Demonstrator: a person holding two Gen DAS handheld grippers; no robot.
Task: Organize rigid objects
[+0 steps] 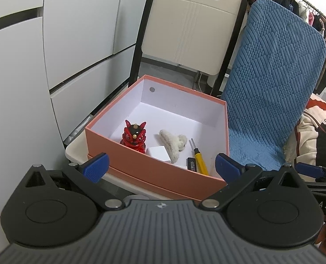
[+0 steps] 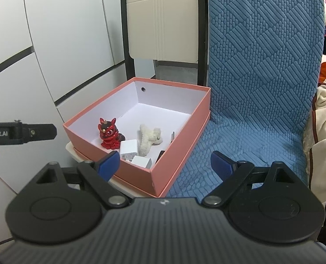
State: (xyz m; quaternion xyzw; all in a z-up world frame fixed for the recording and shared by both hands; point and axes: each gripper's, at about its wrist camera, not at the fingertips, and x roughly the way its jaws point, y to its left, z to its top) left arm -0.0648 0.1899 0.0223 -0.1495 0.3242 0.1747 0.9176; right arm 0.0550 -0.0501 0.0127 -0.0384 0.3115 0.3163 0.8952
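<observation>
- Hovering just short of the pink box (image 1: pixel 154 171), left gripper (image 1: pixel 160 165) with blue fingers spread wide, nothing between them.
- Hanging beside it, right gripper (image 2: pixel 165 165), also spread wide and empty, near corner of the box straight ahead of its left finger.
- Resting on a cream chair seat (image 1: pixel 74 151), box open on top, white inside, seated in its own lid.
- Standing upright ahead of the left gripper, toward its left finger: red figurine (image 1: pixel 134 136), near the front wall of the box.
- Lying just to the right of the figurine: white adapter (image 1: pixel 159 153), touching a fluffy cream hair claw (image 1: pixel 174 143).
- Lying farther right, close to the right finger of the left gripper: yellow screwdriver (image 1: pixel 200 158) beside a small black item (image 1: pixel 191 165), kind not clear.
- Seen from the right gripper only: second white adapter (image 2: pixel 142 161) at the near corner of the box.
- Spreading to the right of the box: blue textured cushion (image 2: pixel 262 88) over the next chair.
</observation>
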